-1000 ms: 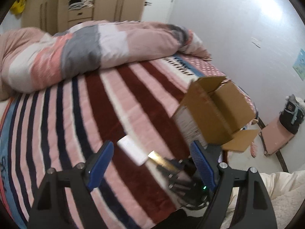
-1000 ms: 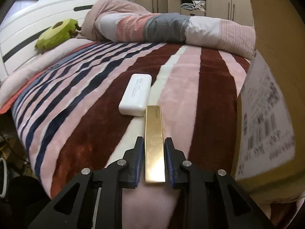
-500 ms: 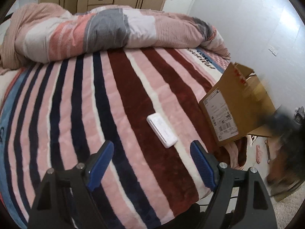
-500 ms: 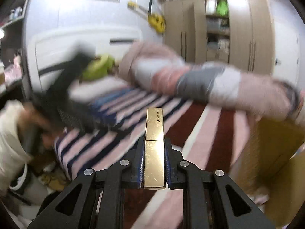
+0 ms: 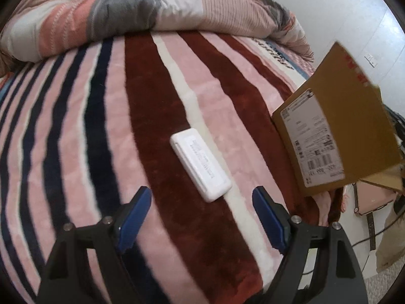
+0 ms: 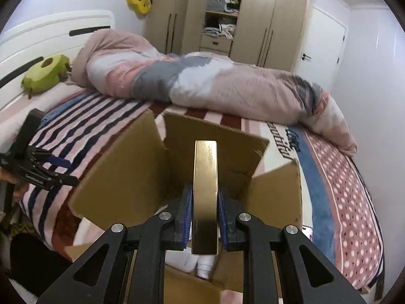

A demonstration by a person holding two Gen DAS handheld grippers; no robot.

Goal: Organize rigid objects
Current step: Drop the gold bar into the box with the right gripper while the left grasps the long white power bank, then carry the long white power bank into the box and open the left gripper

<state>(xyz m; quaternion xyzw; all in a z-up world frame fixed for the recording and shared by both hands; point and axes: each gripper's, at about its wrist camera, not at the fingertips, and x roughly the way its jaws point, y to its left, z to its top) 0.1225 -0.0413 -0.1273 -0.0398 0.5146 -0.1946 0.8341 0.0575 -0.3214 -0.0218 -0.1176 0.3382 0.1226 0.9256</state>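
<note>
A white power bank [image 5: 200,164] lies on the striped blanket [image 5: 101,126]. My left gripper [image 5: 201,202] is open just before its near end, one blue finger on each side. An open cardboard box [image 5: 336,136] stands on the bed at the right. My right gripper [image 6: 204,202] is shut on a long gold box [image 6: 205,190] and holds it over the cardboard box's opening [image 6: 215,147]. White items [image 6: 200,263] lie in the box bottom. The left gripper also shows at the left of the right wrist view [image 6: 43,169].
A rolled pink and grey duvet [image 5: 152,12] lies across the far side of the bed. A green plush [image 6: 45,74] sits by the white headboard. A wardrobe [image 6: 227,17] stands behind. A pink bag [image 5: 377,200] lies on the floor beside the bed.
My right gripper lifted the gold box off the blanket and swung it over the open cardboard box. My left gripper moved in toward the white power bank, still open.
</note>
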